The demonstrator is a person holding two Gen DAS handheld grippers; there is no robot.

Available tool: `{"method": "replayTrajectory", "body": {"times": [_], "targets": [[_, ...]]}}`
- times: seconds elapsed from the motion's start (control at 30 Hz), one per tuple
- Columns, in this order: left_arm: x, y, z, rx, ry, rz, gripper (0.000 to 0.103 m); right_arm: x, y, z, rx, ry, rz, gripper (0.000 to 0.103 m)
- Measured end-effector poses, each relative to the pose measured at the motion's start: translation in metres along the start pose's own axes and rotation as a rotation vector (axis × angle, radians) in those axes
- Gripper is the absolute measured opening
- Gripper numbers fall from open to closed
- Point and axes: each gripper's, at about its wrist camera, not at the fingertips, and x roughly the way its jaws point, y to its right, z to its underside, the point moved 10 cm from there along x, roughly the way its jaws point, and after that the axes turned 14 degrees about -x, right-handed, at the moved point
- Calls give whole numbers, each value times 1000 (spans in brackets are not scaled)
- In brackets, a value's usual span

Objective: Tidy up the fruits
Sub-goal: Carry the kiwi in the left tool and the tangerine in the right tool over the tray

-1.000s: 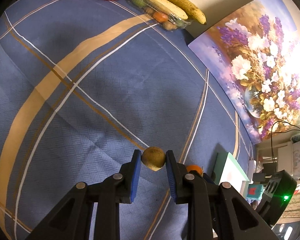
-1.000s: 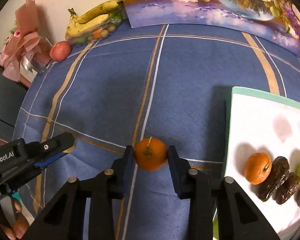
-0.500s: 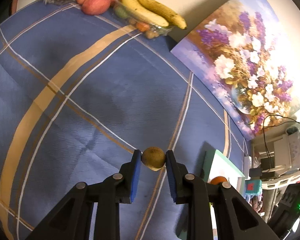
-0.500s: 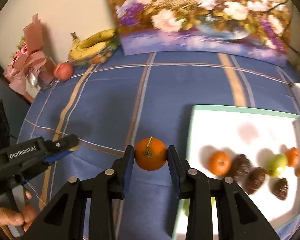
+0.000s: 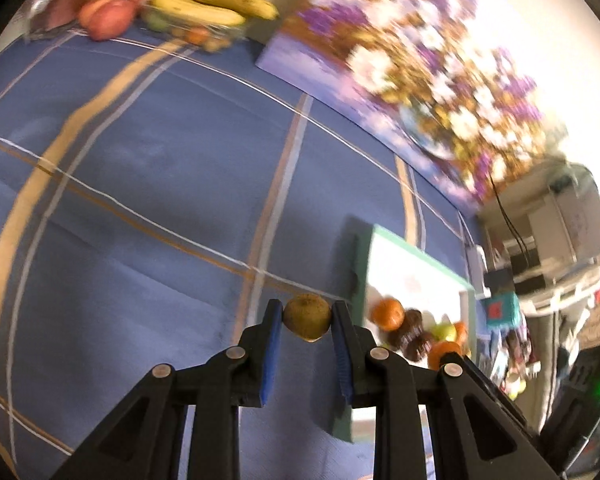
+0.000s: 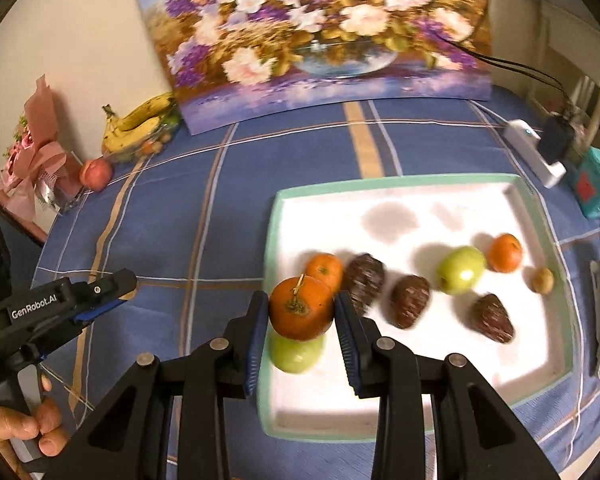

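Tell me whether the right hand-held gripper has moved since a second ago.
Yes. The right hand-held gripper, holding the orange, moved from over the blue cloth to over the tray.

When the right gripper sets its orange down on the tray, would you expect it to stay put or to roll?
The orange looks round and firm, so it may roll a little on the smooth white tray. The raised rim should probably stop it. Neighbouring fruit, such as the green apple below it, might get nudged; the right gripper should release low.

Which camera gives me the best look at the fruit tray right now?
The right wrist view: the tray lies nearly whole and fairly sharp, its rim and fruit countable. The left wrist view catches the tray only at a blurred slant, partly behind the left gripper.
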Motion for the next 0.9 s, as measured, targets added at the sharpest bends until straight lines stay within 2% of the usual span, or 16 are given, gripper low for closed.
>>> {"method": "replayTrajectory", "body": {"times": [0.23, 0.47, 0.63, 0.9], "targets": [[14, 36, 46, 109, -74, 10, 26, -5, 39, 36, 64, -6, 48, 35], [38, 61, 89, 198, -167, -4, 26, -11, 86, 59, 143, -24, 113, 35], [54, 73, 116, 280, -213, -41, 26, -11, 105, 72, 187, -39, 118, 35], [78, 66, 140, 357, -267, -133, 26, 1, 107, 83, 192, -88, 106, 36]]}}
